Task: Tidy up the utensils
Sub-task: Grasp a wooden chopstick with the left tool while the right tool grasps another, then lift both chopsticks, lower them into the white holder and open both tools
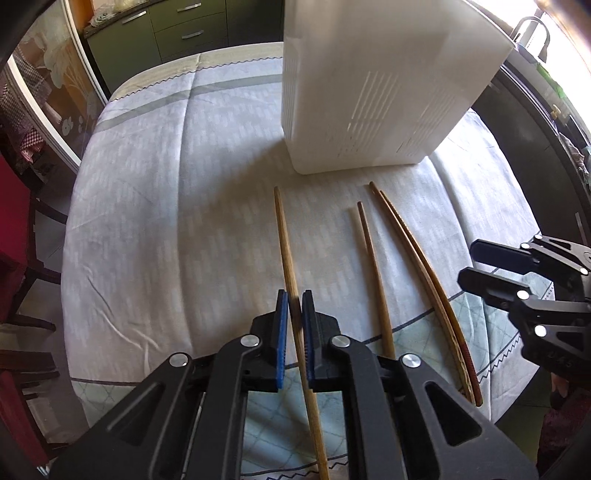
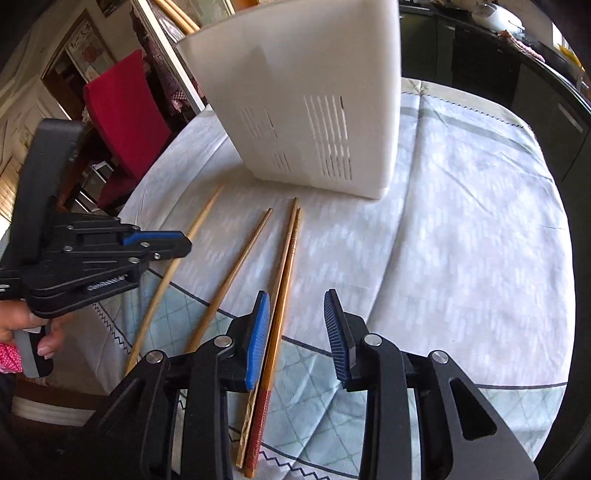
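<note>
Several wooden chopsticks lie on the tablecloth in front of a white slotted utensil holder (image 1: 369, 92), also in the right wrist view (image 2: 314, 103). My left gripper (image 1: 294, 301) has its jaws close around the leftmost light chopstick (image 1: 286, 243), seen too in the right wrist view (image 2: 199, 225); whether the pads press it I cannot tell. A darker single chopstick (image 1: 373, 273) lies to its right, then a pair with patterned ends (image 1: 424, 273). My right gripper (image 2: 297, 306) is open above that pair (image 2: 284, 295), which runs beside its left pad.
The round table (image 1: 147, 221) has a pale patterned cloth. A red chair (image 2: 122, 122) stands at its far side. Green cabinets (image 1: 177, 33) are behind. The right gripper (image 1: 476, 264) shows at the right edge of the left wrist view.
</note>
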Action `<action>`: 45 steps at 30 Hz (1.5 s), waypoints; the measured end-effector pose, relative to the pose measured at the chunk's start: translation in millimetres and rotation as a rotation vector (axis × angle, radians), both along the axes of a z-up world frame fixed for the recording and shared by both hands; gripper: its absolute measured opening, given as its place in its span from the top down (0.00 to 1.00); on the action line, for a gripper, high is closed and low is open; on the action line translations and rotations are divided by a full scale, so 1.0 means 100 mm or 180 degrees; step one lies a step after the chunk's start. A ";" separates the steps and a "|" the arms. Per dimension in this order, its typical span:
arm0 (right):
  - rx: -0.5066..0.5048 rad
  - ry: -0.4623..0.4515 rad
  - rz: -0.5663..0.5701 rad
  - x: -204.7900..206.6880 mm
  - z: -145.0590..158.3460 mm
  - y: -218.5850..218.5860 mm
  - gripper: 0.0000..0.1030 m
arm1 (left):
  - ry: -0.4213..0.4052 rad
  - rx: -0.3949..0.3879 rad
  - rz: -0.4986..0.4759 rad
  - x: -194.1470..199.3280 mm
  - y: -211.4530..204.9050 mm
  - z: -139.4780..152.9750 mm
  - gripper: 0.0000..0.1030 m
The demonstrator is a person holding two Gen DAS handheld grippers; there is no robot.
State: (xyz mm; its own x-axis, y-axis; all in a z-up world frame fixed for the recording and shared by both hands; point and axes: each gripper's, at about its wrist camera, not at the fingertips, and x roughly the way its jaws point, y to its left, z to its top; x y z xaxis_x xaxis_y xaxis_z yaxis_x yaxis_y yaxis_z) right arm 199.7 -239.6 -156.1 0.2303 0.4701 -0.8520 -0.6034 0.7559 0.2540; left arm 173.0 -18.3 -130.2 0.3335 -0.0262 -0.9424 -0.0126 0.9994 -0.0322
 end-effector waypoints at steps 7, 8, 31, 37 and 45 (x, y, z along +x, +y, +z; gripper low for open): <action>-0.0241 0.0013 0.0030 0.09 -0.12 0.23 0.77 | -0.0085 -0.0032 -0.0027 -0.11 0.17 0.10 0.92; -0.0268 0.0022 0.0038 0.10 -0.13 0.25 0.78 | -0.0091 -0.0043 -0.0028 -0.11 0.16 0.10 0.92; -0.0505 0.0098 0.0092 0.14 -0.32 0.77 0.85 | -0.0157 -0.0142 -0.0043 -0.18 0.25 0.13 0.93; -0.0684 -0.0078 0.0178 0.07 -0.36 0.97 0.83 | -0.0183 -0.0173 -0.0067 -0.18 0.24 0.15 0.93; -0.0451 -0.0065 0.0024 0.03 -0.28 0.87 0.93 | -0.0296 -0.0204 -0.0096 -0.24 0.27 0.27 0.93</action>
State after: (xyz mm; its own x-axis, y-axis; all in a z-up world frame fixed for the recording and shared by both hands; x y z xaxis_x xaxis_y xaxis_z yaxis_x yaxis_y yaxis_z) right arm 202.8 -153.0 -183.9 0.2451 0.3472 -0.9052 -0.6131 0.7788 0.1328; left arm 148.7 8.4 -103.1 0.4176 -0.0968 -0.9035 0.0234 0.9951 -0.0957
